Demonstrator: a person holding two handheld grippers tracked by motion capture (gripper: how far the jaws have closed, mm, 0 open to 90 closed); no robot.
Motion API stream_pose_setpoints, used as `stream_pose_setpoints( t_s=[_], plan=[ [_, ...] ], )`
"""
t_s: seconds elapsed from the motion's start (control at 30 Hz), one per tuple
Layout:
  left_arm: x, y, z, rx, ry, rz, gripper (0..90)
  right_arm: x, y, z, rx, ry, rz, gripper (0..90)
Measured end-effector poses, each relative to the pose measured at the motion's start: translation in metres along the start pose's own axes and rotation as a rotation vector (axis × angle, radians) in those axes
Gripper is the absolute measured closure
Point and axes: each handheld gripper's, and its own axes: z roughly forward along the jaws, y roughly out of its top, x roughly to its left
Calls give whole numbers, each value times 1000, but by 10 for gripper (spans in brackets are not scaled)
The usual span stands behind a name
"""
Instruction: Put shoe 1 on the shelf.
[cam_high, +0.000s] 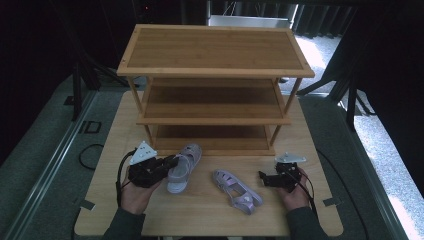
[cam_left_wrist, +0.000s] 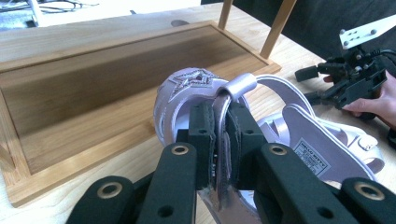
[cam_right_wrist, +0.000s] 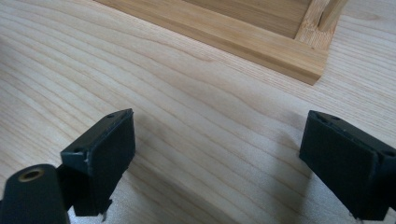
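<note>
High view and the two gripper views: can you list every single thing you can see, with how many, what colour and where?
sandal in the grip: 1, lilac, on the table before the rack's bottom shelf, heel strap pinched
loose sandal: 1, lilac, lying on the table between the hands
shoe rack: 1, light wood, three shelves, at the table's far side
table: 1, pale wood, under everything
left gripper: 1, black with a grey plate, shut on the sandal's strap
right gripper: 1, black with a grey plate, jaws wide open above bare table
hands: 2, one behind each gripper, at the near edge
</note>
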Motion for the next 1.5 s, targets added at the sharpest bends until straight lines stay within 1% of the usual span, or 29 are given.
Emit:
stream_pose_setpoints(
  t_s=[0.5,0.53,0.87,1.1,1.27,1.43,1.5],
  plan=[
    [-3,10,-5,-15,-7,17,823,0,0,0,0,0,1,100],
    [-4,12,-6,-21,-10,19,823,0,0,0,0,0,1,100],
    [-6,18,-7,-28,-21,27,823,0,0,0,0,0,1,100],
    [-7,25,-9,-33,-30,39,823,0,0,0,0,0,1,100],
    [-7,30,-10,-42,-36,47,823,0,0,0,0,0,1,100],
    [-7,38,-11,-54,-50,57,824,0,0,0,1,0,1,100],
    [-7,38,-11,-54,-50,57,824,0,0,0,1,0,1,100]
  ],
)
